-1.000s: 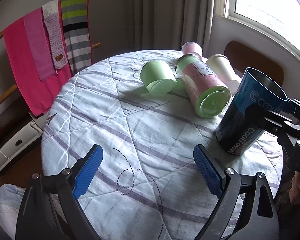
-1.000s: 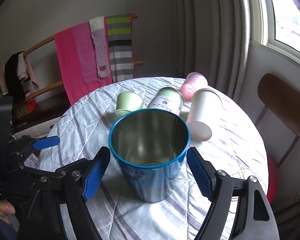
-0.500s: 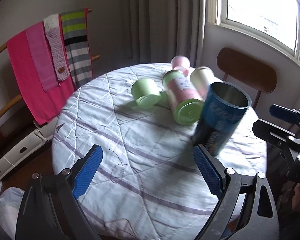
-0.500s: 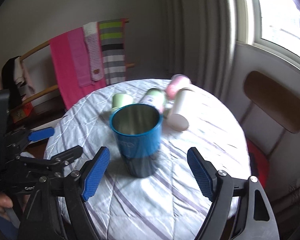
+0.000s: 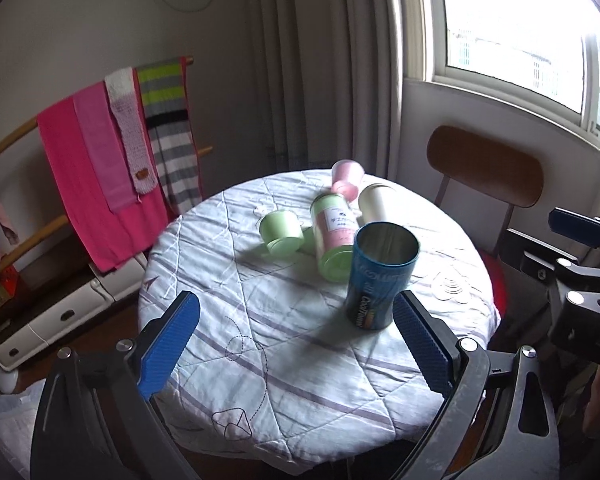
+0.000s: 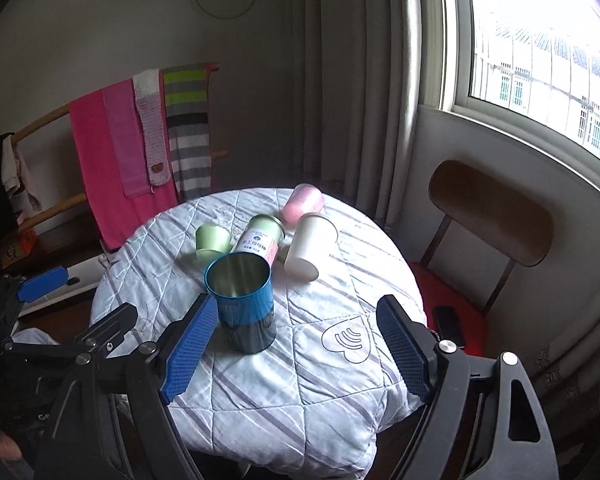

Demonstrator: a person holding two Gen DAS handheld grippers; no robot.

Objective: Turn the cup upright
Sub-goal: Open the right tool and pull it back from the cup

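A blue metal cup (image 5: 380, 276) stands upright, mouth up, on the round table's quilted cloth (image 5: 260, 320); it also shows in the right wrist view (image 6: 242, 300). My left gripper (image 5: 296, 344) is open and empty, held back above the table's near edge. My right gripper (image 6: 296, 356) is open and empty, pulled back from the blue cup, which sits free just beyond its left finger. A green cup (image 5: 282, 232), a green-and-pink tin (image 5: 334, 240), a white cup (image 5: 376, 202) and a pink cup (image 5: 346, 178) lie on their sides behind it.
A wooden chair (image 6: 488, 216) with a red seat stands at the table's right, with a dark phone (image 6: 448, 322) on the seat. A rack of pink and striped towels (image 6: 140, 152) stands at the back left. Curtains and a window are behind.
My right gripper let go of the blue cup and drew back; the cup now stands alone. Both grippers rose and moved away from the table.
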